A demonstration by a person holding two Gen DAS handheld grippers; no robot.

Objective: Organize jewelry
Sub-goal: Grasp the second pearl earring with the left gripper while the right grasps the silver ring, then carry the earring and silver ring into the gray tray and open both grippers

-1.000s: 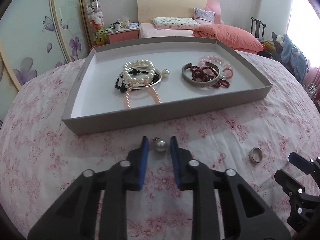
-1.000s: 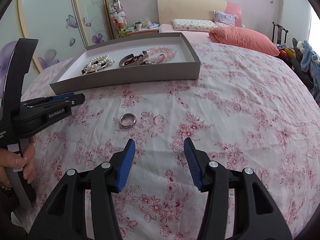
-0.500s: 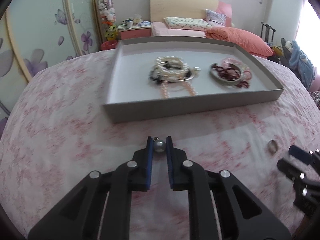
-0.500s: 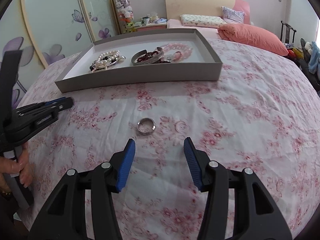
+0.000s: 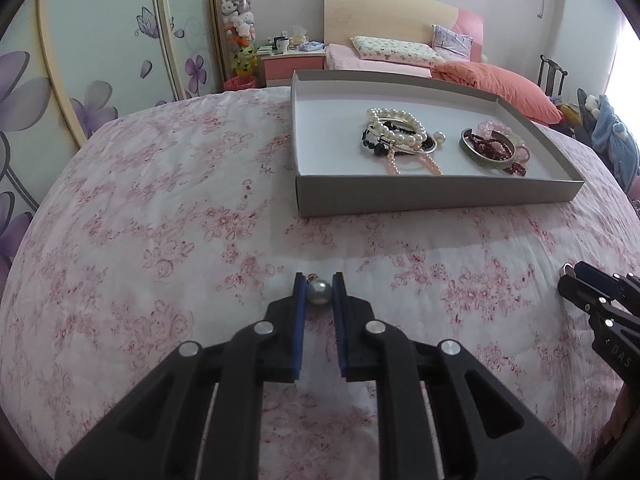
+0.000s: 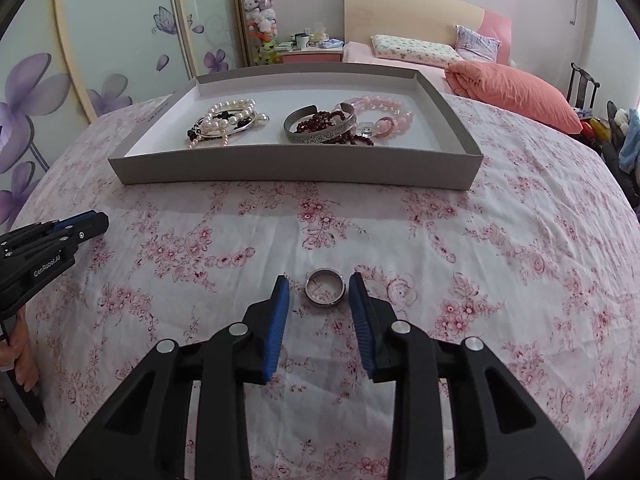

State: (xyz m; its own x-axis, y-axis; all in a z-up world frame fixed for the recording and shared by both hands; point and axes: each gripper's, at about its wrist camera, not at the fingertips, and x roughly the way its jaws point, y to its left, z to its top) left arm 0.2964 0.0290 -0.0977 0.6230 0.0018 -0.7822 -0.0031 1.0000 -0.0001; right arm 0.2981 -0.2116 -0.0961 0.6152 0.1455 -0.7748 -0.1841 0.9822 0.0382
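The left gripper (image 5: pixel 319 280) pinches a grey pearl pendant (image 5: pixel 319 293) with a small gold loop between its blue pads, above the flowered bedspread (image 5: pixel 160 208). Further back, toward the bedspread's far edge, sits a shallow grey tray (image 5: pixel 432 194). Inside it, near the middle, white pearl bracelets (image 5: pixel 394 126) lie heaped with black beads and a pink strand; toward its right wall a silver bangle (image 5: pixel 482 156) lies with dark red beads (image 5: pixel 490 145) and pink ones. At the right edge of the view the right gripper (image 5: pixel 576 280) reaches in low over the bedspread, its jaws closing.
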